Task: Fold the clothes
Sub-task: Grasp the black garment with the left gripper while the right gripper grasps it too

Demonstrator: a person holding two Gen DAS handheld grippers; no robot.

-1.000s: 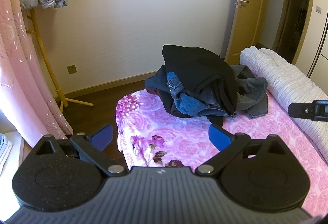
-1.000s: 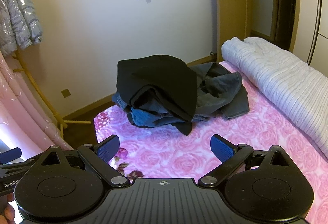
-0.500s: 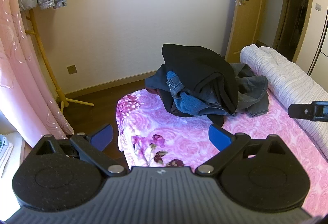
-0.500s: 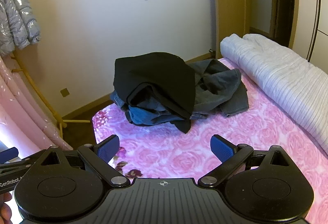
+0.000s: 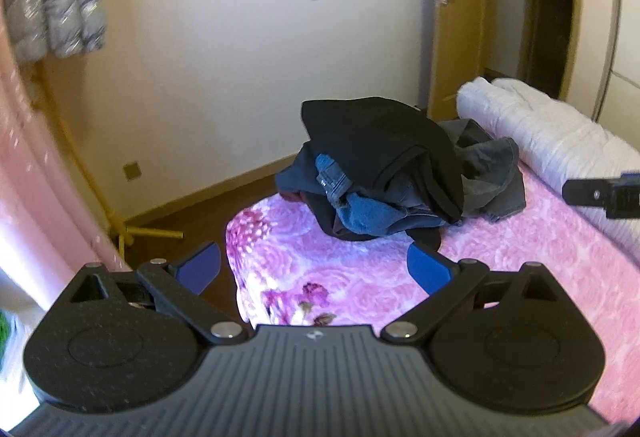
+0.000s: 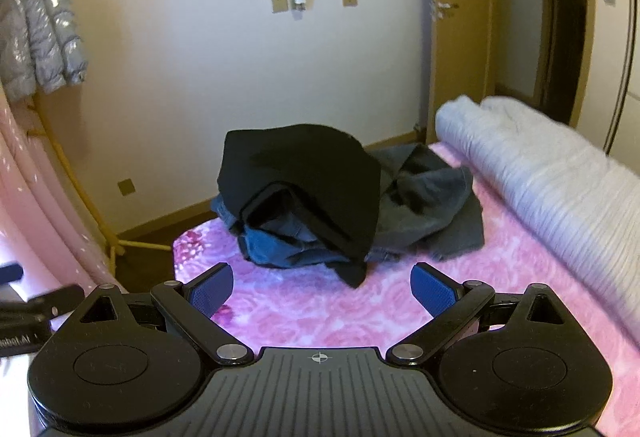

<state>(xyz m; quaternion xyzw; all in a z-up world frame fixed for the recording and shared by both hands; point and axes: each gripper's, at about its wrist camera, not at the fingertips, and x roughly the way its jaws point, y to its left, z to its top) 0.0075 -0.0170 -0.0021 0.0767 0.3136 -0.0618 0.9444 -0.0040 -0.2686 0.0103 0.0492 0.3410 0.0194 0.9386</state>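
You've swung your left gripper [image 5: 313,265] rightwards: the pile [image 5: 394,173] now sits right of centre in its view, the jacket [image 5: 54,1] has slid in from the top-left corner, and the frame is smeared with motion. Your right gripper [image 6: 322,291] has dipped, so the pile [image 6: 320,197] sits lower and closer above its fingertips, with the bed's [image 6: 320,313] corner almost under the left pad. Both views blur.
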